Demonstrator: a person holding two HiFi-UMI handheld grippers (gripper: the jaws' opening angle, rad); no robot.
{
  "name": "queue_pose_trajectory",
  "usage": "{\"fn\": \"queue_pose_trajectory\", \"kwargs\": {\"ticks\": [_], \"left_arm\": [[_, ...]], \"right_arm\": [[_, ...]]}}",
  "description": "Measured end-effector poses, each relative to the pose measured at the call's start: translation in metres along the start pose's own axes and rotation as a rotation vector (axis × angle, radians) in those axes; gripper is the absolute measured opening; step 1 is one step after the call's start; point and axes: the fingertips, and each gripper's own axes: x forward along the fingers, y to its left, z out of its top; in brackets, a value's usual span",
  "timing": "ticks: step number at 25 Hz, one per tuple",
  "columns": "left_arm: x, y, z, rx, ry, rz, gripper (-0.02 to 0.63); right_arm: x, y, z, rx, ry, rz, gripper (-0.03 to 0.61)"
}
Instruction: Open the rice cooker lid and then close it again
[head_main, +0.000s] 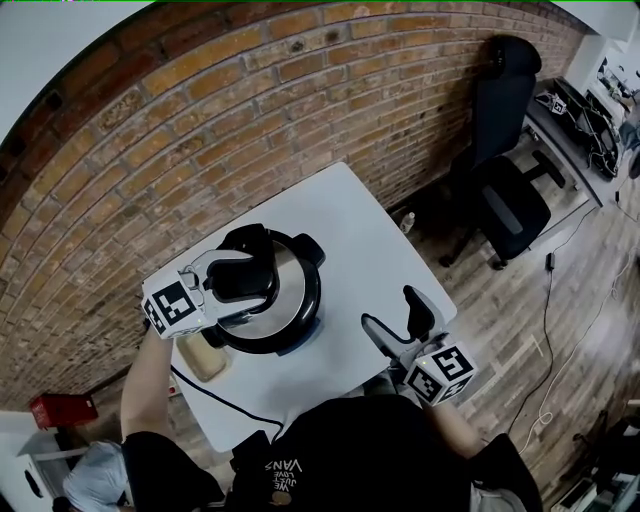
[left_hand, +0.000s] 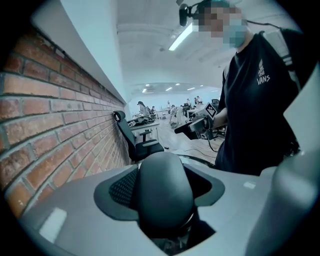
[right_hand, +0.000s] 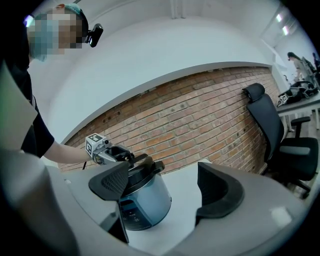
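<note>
The rice cooker, silver with a black lid, stands on the white table; the right gripper view shows it too. My left gripper reaches over it from the left and is shut on the lid's black handle. In the left gripper view that rounded handle fills the space between the jaws. The lid lies on the pot, tilted slightly. My right gripper hovers at the table's right front edge, open and empty, pointing at the cooker.
A beige object lies on the table beside the cooker, and a black cable runs off the front edge. A brick wall stands behind the table. A black office chair stands at the right on the wooden floor.
</note>
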Motion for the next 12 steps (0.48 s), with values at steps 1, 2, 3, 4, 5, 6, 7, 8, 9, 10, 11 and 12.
{"fn": "queue_pose_trajectory", "kwargs": {"ticks": [1,2,3,4,5,6,7,8,9,10,11,12], "left_arm": [[0.000,0.000,0.001,0.003,-0.006,0.000,0.279],[0.000,0.000,0.002,0.004,-0.008,0.000,0.279],[0.001,0.000,0.003,0.004,-0.008,-0.001,0.279],[0.001,0.000,0.003,0.003,-0.007,0.001,0.279],[0.002,0.000,0.003,0.001,-0.004,0.003,0.279],[0.002,0.000,0.003,0.000,-0.002,0.007,0.279],[0.002,0.000,0.003,-0.003,-0.001,0.012,0.279],[0.002,0.000,0.002,-0.006,0.000,0.016,0.279],[0.002,0.000,0.002,-0.009,0.002,0.020,0.279],[0.002,0.000,0.001,-0.012,0.003,0.024,0.279],[0.002,0.001,0.001,-0.016,0.004,0.028,0.279],[0.002,0.001,0.000,-0.019,0.005,0.032,0.279]], "right_arm": [[0.000,0.000,0.000,0.000,0.001,-0.001,0.426],[0.001,0.000,0.000,-0.001,0.004,0.000,0.426],[0.002,0.001,0.000,-0.001,0.008,0.003,0.426],[0.003,0.002,0.000,0.000,0.012,0.006,0.426],[0.004,0.003,0.000,0.002,0.014,0.010,0.426],[0.006,0.004,0.000,0.003,0.017,0.014,0.426],[0.007,0.005,-0.001,0.004,0.021,0.019,0.426],[0.009,0.006,-0.001,0.003,0.025,0.024,0.426],[0.011,0.007,-0.002,0.004,0.026,0.030,0.426],[0.012,0.007,-0.002,0.005,0.026,0.035,0.426],[0.014,0.007,-0.002,0.006,0.025,0.041,0.426],[0.016,0.007,-0.001,0.007,0.025,0.047,0.426]]}}
